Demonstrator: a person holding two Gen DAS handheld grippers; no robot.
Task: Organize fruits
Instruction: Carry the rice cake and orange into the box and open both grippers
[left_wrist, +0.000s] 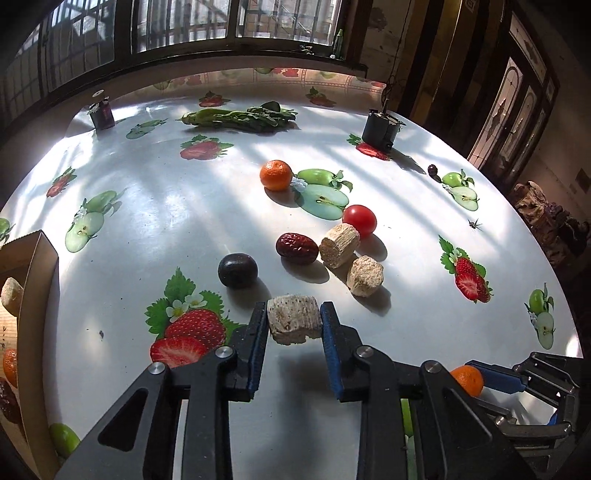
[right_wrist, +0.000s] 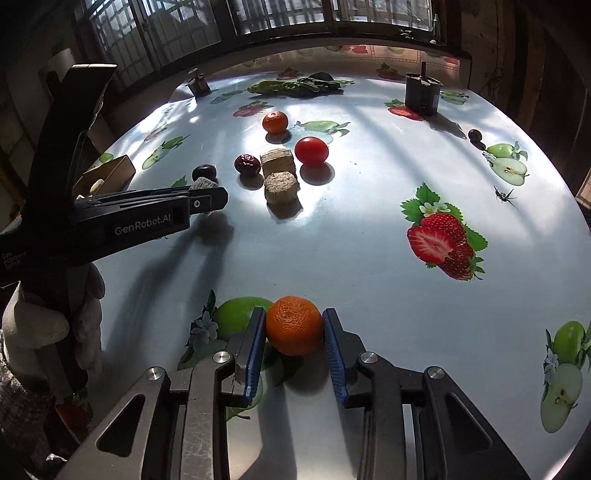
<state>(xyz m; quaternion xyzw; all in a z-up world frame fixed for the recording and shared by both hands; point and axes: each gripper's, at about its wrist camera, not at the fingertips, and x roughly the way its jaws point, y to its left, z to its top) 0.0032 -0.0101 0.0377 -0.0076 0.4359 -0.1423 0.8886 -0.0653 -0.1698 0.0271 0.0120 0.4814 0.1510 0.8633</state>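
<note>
Fruits lie scattered on a round table (left_wrist: 155, 192) covered in a glossy white cloth printed with strawberries and green apples, and two of them are in the tongs: the left gripper (left_wrist: 294, 325) is clenched on a pale beige fibrous cylindrical chunk (left_wrist: 294, 320), blue-padded fingers (left_wrist: 330, 325) pressing both of its sides, held just above the cloth near the table's near edge, while the right gripper (right_wrist: 294, 332) grasps a small orange mandarin (right_wrist: 294, 325) between its blue pads over a printed green apple. Just beyond the held chunk sit a dark purple round plum (left_wrist: 237, 270), a wrinkled dark red jujube (left_wrist: 297, 248), and two more beige fibrous chunks (left_wrist: 339, 245) lying close together, the nearer one (left_wrist: 365, 276) just beside the other. A shiny red tomato (left_wrist: 359, 220) rests directly behind them, and a second orange mandarin (left_wrist: 275, 175) stands farther back. Well apart at the far edge lies a bundle of green leafy vegetables (left_wrist: 240, 116), flanked by two dark cylindrical devices (left_wrist: 380, 129). At the left edge an open brown cardboard box (left_wrist: 35, 280) holds another beige piece, with more fruit partly visible beside it
</note>
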